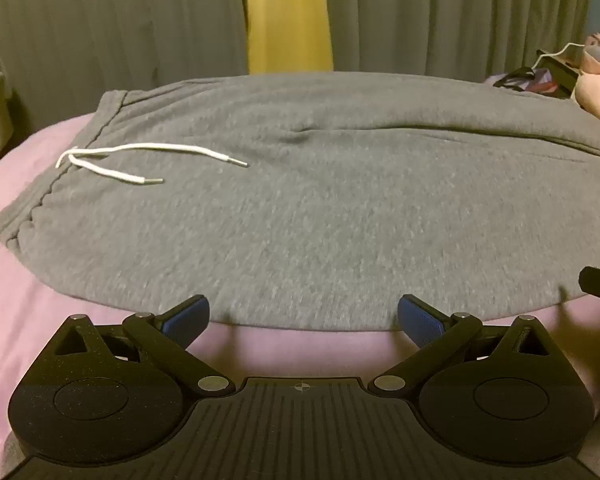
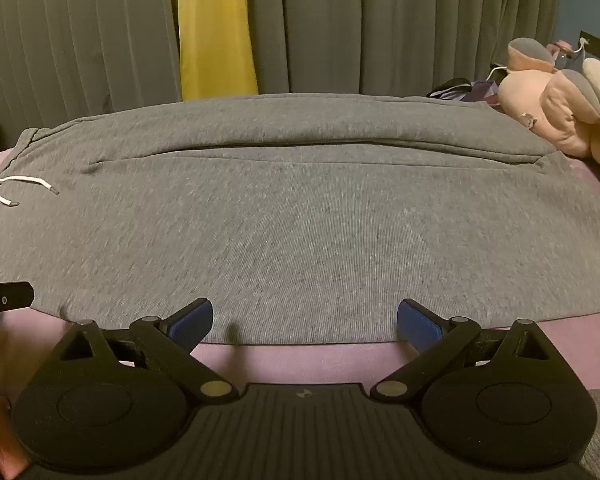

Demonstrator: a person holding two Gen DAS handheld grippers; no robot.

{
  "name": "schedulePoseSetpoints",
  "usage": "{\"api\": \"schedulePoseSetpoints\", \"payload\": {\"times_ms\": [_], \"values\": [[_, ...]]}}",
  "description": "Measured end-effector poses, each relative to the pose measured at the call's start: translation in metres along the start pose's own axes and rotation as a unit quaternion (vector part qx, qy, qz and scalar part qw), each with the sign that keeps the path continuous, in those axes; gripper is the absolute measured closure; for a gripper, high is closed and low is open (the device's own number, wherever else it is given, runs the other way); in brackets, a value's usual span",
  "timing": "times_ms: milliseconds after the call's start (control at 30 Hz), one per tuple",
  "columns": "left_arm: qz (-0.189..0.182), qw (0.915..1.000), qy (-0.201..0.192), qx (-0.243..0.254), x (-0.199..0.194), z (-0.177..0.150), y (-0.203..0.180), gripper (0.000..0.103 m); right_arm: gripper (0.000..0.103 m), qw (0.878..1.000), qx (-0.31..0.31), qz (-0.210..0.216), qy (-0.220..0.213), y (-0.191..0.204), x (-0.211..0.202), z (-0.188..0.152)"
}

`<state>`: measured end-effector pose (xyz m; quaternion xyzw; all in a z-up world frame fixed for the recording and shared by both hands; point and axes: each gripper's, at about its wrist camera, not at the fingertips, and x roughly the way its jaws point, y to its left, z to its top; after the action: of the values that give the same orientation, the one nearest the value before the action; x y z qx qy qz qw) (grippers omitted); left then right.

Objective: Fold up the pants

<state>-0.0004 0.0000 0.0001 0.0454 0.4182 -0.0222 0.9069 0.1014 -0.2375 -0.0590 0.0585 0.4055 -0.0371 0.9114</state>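
At the bottom of the left wrist view, the left gripper point(image 1: 303, 320) has its two blue pads point(image 1: 188, 318) wide apart, with nothing between them. They stand just at the near edge of the grey pants point(image 1: 300, 208). The right gripper point(image 2: 305, 322) shows the same in its own view: jaws fully apart, empty, at the near hem of the cloth.

The pants lie flat on a pink bed cover point(image 1: 28, 280) and fill the middle of both frames, with the waistband and the white drawstring point(image 1: 140, 158) at the left. A long crease, where the two legs meet, runs across the upper middle of the right view.

I judge that folding has not started; this is the approach for the first grasp. The next move calls for both grippers to pinch the near edge and carry it over to the far edge.

In the upper right sits a pink plush toy point(image 2: 552, 116). Behind it all hang grey curtains point(image 2: 380, 28). No container is visible.
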Motion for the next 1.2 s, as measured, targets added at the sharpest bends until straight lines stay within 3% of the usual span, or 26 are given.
{"api": "schedulePoseSetpoints", "payload": {"times_ms": [1200], "values": [[0.002, 0.9999, 0.007, -0.01, 0.0024, -0.0027, 0.0043, 0.0, 0.004, 1.0, -0.003, -0.003, 0.002, -0.001, -0.0008, -0.0013]]}}
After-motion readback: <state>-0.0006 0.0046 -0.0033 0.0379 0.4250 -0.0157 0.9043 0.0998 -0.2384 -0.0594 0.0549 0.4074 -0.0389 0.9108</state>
